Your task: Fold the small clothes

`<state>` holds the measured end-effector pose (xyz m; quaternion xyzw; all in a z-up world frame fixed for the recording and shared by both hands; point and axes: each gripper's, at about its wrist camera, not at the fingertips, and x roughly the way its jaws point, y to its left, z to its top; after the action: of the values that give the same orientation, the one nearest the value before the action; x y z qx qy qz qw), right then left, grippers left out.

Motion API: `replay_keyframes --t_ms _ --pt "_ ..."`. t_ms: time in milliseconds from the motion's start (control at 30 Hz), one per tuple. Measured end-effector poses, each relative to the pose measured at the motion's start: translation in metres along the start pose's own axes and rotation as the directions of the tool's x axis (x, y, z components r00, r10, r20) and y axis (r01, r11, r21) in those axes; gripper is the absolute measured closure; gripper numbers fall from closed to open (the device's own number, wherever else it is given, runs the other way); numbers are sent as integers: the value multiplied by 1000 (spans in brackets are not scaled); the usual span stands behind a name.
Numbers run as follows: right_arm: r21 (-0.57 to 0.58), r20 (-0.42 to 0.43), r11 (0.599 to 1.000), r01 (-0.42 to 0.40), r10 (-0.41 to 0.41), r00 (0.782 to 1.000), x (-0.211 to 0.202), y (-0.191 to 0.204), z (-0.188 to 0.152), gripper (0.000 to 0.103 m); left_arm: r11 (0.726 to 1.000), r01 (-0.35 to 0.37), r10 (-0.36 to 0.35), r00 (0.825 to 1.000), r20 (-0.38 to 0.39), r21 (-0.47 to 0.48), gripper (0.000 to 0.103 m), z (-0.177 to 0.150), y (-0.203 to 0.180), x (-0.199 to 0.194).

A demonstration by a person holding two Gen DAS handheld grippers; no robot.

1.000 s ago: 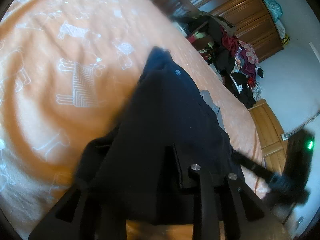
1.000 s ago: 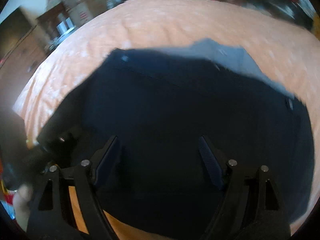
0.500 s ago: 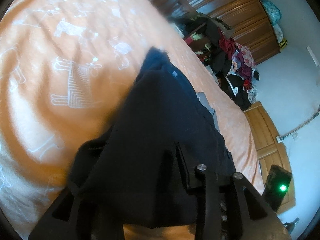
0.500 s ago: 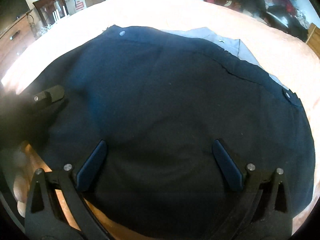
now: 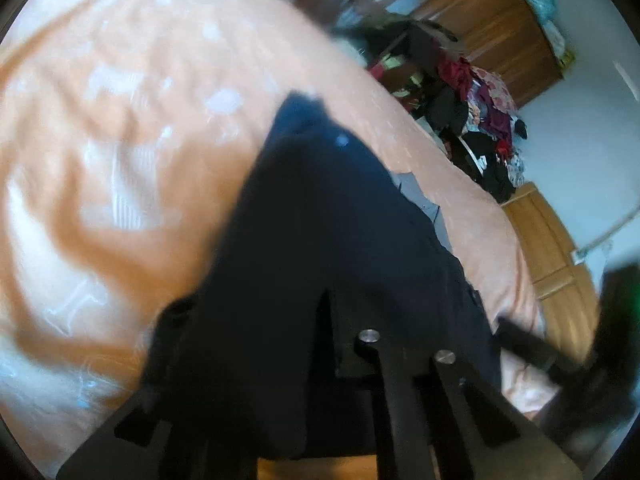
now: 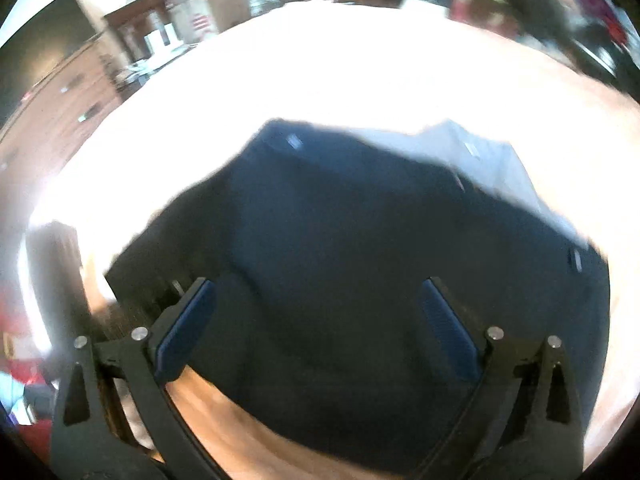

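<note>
On the bed (image 5: 120,128) lies one garment (image 6: 360,248); left tool (image 5: 256,360) still clamps its edge, right tool (image 6: 316,320), wide open, has pulled back.

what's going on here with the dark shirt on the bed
A person with a handheld gripper in each hand is folding a dark navy garment on an orange bedspread. The left gripper is shut on the garment's near edge, the cloth draped over its fingers. The right gripper is open, poised over the middle of the garment. A lighter grey piece shows at the far edge.
</note>
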<state>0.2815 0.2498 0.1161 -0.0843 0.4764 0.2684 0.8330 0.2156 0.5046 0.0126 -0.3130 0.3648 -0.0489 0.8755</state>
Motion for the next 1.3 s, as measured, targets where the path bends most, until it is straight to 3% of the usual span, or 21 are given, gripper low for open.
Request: replay_keyframes --t_ms 133,267,500,633,667,700,733,800,967,1067,1167,1300 --pt "-91 -76 993 -70 63 995 24 30 60 2 986 -75 67 996 57 149 98 -4 -30 -8" --pt "-138 -196 986 -96 68 978 68 55 92 2 943 -147 123 987 99 299 98 -10 -62 -10" --pt "-265 -329 964 -17 -74 942 129 92 108 3 898 -211 182 977 111 387 98 -17 -79 -1" --pt "-344 -397 938 33 -178 900 159 105 101 4 875 -235 205 972 117 422 98 -19 -89 6" --pt "-362 -420 930 61 -221 880 168 102 95 8 871 -239 209 971 118 429 98 -20 -90 8" --pt "-376 -423 923 83 -250 871 172 98 93 23 866 -244 212 970 121 436 98 -20 -93 10" --pt "-377 -414 921 99 -263 872 172 94 91 33 864 -245 213 969 122 440 98 -20 -95 12" --pt "-286 -410 956 58 -178 895 161 74 91 54 867 -237 207 972 114 438 98 -19 -95 13" --pt "-54 -263 995 -88 71 962 109 19 75 84 863 -188 145 981 127 469 98 -14 -106 6" --pt "104 -115 980 -172 183 976 66 -32 54 89 846 -146 87 987 138 514 98 -13 -126 -3" --pt "194 -21 963 -186 194 981 33 -81 28 92 811 -97 28 992 127 578 98 -17 -155 -4" --pt "278 47 941 -195 189 981 2 -135 -8 96 742 -20 -37 997 71 670 98 -31 -206 11"
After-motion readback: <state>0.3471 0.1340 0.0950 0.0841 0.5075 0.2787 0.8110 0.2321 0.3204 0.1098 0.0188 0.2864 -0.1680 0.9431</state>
